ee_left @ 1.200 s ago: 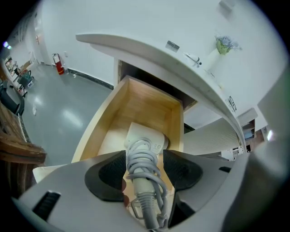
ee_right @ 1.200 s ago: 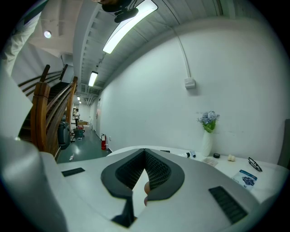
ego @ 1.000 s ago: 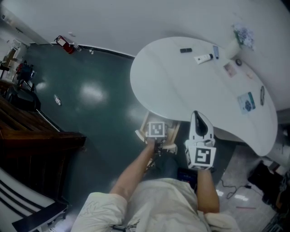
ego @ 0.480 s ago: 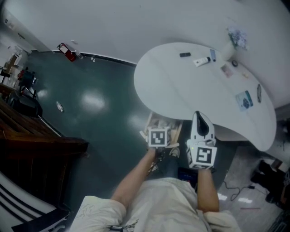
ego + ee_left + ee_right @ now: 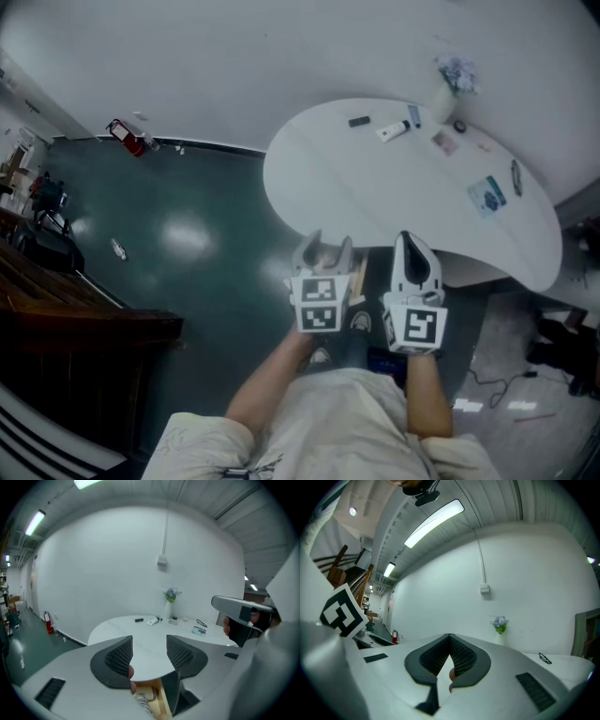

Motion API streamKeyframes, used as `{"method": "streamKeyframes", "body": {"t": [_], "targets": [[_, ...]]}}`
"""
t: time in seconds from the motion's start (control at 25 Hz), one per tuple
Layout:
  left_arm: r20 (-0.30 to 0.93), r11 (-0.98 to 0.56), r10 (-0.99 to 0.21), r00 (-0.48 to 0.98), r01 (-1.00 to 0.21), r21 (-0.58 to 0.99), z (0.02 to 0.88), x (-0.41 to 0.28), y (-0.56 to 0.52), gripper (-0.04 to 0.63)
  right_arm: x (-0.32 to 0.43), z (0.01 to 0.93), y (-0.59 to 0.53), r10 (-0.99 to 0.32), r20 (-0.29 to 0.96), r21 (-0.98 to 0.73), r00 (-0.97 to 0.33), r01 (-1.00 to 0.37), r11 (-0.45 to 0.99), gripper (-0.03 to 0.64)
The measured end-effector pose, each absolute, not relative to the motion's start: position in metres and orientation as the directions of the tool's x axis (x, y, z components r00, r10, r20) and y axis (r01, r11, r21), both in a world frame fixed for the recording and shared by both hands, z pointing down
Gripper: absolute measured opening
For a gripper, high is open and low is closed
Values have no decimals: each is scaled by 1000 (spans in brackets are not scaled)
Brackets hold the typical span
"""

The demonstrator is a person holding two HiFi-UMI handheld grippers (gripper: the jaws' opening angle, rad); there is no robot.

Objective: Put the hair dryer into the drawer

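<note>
My left gripper is raised in front of the white table's near edge. Its jaws stand open with nothing between them, and they have just been closing a little. In the left gripper view the left gripper looks across the tabletop. Below it is the open wooden drawer with pale things inside; I cannot make out a hair dryer. A strip of the drawer shows between the grippers. My right gripper is level beside the left one, shut and empty. In its own view the right gripper has its pads meeting.
On the table's far side lie a small black item, a white tube, a vase with flowers, glasses and a card. A red fire extinguisher stands by the wall. Dark wooden stairs are at the left.
My left gripper has come up from the drawer to table height beside the right one and tipped upward. The right gripper has risen slightly.
</note>
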State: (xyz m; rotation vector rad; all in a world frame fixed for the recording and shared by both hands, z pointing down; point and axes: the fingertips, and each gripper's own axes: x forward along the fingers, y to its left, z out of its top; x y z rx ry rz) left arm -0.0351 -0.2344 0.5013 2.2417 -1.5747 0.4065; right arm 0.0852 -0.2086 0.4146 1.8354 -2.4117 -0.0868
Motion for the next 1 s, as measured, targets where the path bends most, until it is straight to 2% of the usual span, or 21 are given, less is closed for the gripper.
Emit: {"method": "streamKeyframes", "body": {"t": [0.24, 0.44, 0.48, 0.76, 0.92, 1.0], "targets": [[159, -381, -914, 374, -925, -11, 426, -17, -224, 193, 95, 392, -194, -971, 0, 110, -240, -965, 239, 3], [-22, -349, -936, 350, -935, -61, 389, -13, -214, 47, 98, 379, -184, -972, -26, 102, -234, -968, 230, 3], [-49, -350, -934, 353, -935, -61, 384, -12, -211, 2, 100, 378, -182, -972, -29, 101, -231, -969, 228, 3], [-129, -399, -907, 400, -916, -39, 370, -1, -197, 2, 105, 370, -176, -973, -50, 106, -225, -970, 219, 3], [-158, -411, -882, 444, -888, -205, 359, 3, -195, 2, 107, 370, -176, -973, -56, 114, -224, -970, 216, 2], [-164, -409, -884, 437, -895, -181, 360, 2, -195, 2, 107, 369, -174, -973, -56, 121, -223, -969, 215, 3]]}}
